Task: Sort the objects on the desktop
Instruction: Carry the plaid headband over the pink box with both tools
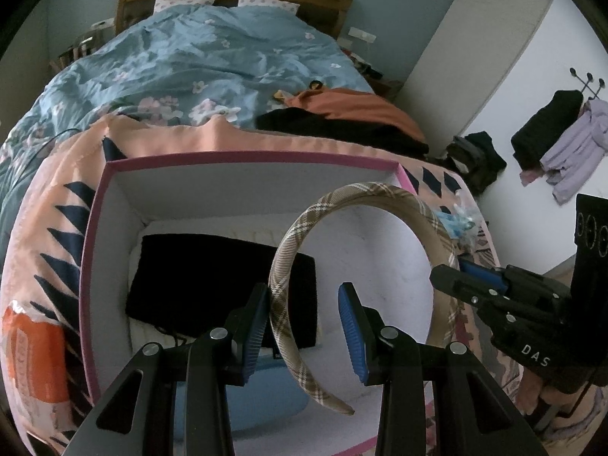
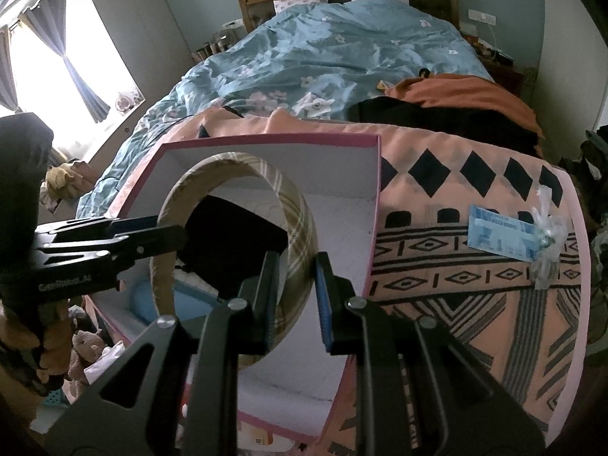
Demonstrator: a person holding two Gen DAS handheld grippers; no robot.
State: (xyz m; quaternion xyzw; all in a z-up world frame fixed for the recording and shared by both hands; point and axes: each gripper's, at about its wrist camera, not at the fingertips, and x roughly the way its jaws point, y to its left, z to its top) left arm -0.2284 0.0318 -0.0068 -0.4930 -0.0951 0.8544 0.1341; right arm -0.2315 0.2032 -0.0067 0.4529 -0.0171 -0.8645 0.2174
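A beige plaid headband (image 1: 364, 205) hangs over a pink-rimmed white box (image 1: 243, 161). My left gripper (image 1: 302, 328) stands open, with one side of the band against its left pad. My right gripper (image 1: 452, 269) enters from the right and is shut on the band's other side. In the right wrist view my right gripper (image 2: 294, 296) clamps the headband (image 2: 296, 228) over the box (image 2: 266, 138), and my left gripper (image 2: 167, 233) sits at its left side. A black cloth (image 1: 212, 277) and a blue item (image 1: 266, 399) lie in the box.
The box stands on a peach patterned cloth (image 2: 475, 266). A blue card (image 2: 501, 237) and a clear wrapped item (image 2: 547, 243) lie on the cloth to the right. A bed with a blue floral duvet (image 2: 342, 57) is behind. Clothes hang on the right wall (image 1: 562, 140).
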